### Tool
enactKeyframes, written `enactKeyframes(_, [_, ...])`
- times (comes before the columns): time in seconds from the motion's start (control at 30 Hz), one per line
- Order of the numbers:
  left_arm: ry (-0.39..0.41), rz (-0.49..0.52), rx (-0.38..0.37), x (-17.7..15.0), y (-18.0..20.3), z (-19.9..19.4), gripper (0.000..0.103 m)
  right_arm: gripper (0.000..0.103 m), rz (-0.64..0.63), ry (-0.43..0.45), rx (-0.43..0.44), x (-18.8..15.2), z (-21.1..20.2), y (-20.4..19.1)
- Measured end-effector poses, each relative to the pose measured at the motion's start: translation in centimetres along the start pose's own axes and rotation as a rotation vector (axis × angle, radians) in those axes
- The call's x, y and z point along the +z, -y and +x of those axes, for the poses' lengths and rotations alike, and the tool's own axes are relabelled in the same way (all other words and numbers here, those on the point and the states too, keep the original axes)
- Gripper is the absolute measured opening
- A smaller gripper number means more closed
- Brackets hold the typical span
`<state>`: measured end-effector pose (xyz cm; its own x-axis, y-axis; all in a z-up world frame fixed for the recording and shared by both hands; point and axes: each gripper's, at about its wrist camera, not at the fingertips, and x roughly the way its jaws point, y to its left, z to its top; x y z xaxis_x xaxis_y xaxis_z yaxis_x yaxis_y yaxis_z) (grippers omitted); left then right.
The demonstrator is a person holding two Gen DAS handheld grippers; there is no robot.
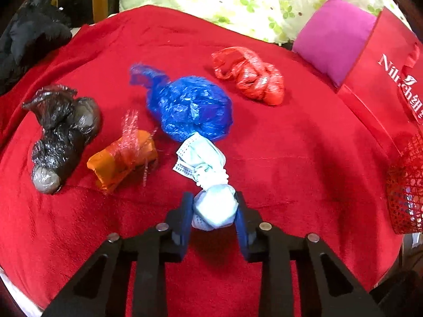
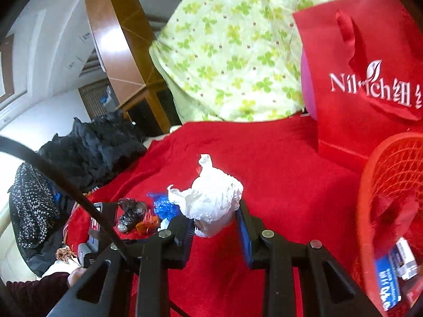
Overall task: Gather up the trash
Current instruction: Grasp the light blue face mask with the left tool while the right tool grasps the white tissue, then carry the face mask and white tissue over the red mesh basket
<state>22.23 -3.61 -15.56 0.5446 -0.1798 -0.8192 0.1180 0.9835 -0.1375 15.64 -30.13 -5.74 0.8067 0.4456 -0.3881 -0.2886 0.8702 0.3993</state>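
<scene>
My left gripper (image 1: 214,211) is shut on a rolled pale-blue face mask (image 1: 208,182) just above the red cloth (image 1: 304,163). Beyond it lie a blue bag bundle (image 1: 190,108), a red bag bundle (image 1: 251,76), an orange wrapped packet (image 1: 124,158) and a black bag bundle (image 1: 60,132). My right gripper (image 2: 215,224) is shut on a crumpled white paper wad (image 2: 211,200), held above the cloth to the left of the red mesh basket (image 2: 391,185). The basket holds a blue box (image 2: 388,282) and red wrapping.
A red "Nilrich" paper bag (image 2: 370,79) stands behind the basket, with a magenta cushion (image 1: 333,37) beside it. A green-patterned cloth (image 2: 232,47) lies at the back. Black clothing (image 2: 92,148) is piled at the left edge. The left gripper's body (image 2: 92,227) shows at lower left.
</scene>
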Motion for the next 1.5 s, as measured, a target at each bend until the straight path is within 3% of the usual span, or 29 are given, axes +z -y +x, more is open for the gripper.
enactKeyframes(0.3, [0.093,0.119,-0.077,-1.1,5.5,-5.2,0.03,0.032,0.016,0.07,-0.022,0.1,-3.2,1.6])
enactKeyframes(0.77, [0.26,0.338,-0.171,1.2,16.5,-12.9,0.03,0.032,0.061,0.18,-0.094,0.1,-9.5,5.9])
enactKeyframes(1.03, [0.302,0.44,-0.216,1.9,22.6,-14.2,0.03,0.032,0.128,0.225,-0.156,-0.6,-12.5,9.2])
enactKeyframes(1.5, [0.314,0.538,-0.263,1.7,29.6,-14.7,0.031,0.032,0.263,0.286,-0.228,-1.3,-16.0,13.6])
